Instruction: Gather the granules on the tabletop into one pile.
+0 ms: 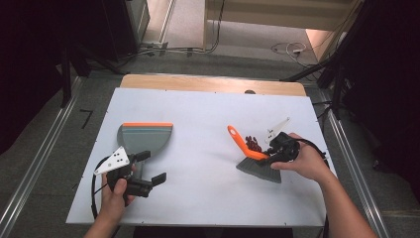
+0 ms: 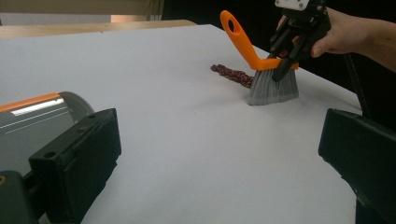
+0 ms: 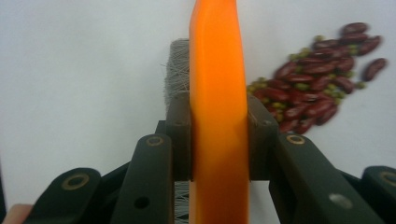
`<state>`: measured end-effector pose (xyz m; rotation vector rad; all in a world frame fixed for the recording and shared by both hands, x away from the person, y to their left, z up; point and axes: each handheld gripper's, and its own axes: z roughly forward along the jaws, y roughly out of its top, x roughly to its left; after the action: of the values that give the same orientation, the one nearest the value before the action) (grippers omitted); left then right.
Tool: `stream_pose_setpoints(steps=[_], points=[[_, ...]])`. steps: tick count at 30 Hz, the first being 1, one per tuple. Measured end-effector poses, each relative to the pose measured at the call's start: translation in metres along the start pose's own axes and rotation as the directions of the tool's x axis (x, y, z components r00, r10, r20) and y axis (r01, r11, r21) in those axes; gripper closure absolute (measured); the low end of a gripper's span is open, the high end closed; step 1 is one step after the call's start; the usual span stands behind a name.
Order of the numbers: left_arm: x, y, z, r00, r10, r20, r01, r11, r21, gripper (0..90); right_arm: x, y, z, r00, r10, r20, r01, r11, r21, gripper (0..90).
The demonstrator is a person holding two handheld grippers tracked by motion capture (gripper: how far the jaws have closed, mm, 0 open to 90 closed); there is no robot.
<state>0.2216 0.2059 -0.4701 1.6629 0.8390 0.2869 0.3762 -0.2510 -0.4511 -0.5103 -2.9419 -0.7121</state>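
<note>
White table (image 1: 208, 188), big and flat, far wooden edge partly cut off by the board. Grey dustpan (image 1: 145, 137) with orange lip on the left side, near part hidden behind the left gripper (image 1: 148, 171); only a corner in the left gripper view. Jaws of that gripper wide apart, holding nothing. Grey hand brush (image 1: 257, 166) standing bristles down on the right side, orange handle (image 3: 218, 116) pinched tight by the right gripper (image 1: 270, 157). Beside it, red beans (image 3: 317, 88); tiny green ones mixed in, clear in the right gripper view, just a dark blur from above.
</note>
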Motion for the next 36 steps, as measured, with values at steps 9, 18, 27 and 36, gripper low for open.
stream_pose_setpoints(steps=[9, 18, 27, 36], points=[[0.0, 0.0, 0.0, 1.0, -0.001, 0.001, 0.001, 1.0, -0.001, 0.2, -0.017, 0.006, -0.001, 1.0, -0.001, 0.006, 0.002, 1.0, -0.003, 67.1], [0.0, 0.0, 0.0, 1.0, 0.0, -0.001, 0.0, 1.0, 0.002, 0.2, -0.03, 0.01, -0.001, 0.9999, 0.016, 0.007, -0.016, 1.0, -0.015, 67.1], [0.001, -0.001, 0.001, 1.0, 0.0, -0.003, 0.0, 1.0, 0.004, 0.2, -0.037, 0.015, -0.002, 0.9997, 0.003, 0.026, -0.002, 1.0, -0.019, 67.1], [0.001, -0.001, 0.001, 1.0, -0.003, -0.002, 0.003, 1.0, 0.004, 0.2, -0.044, 0.019, -0.004, 0.9978, 0.013, 0.065, -0.012, 1.0, -0.029, 67.2]])
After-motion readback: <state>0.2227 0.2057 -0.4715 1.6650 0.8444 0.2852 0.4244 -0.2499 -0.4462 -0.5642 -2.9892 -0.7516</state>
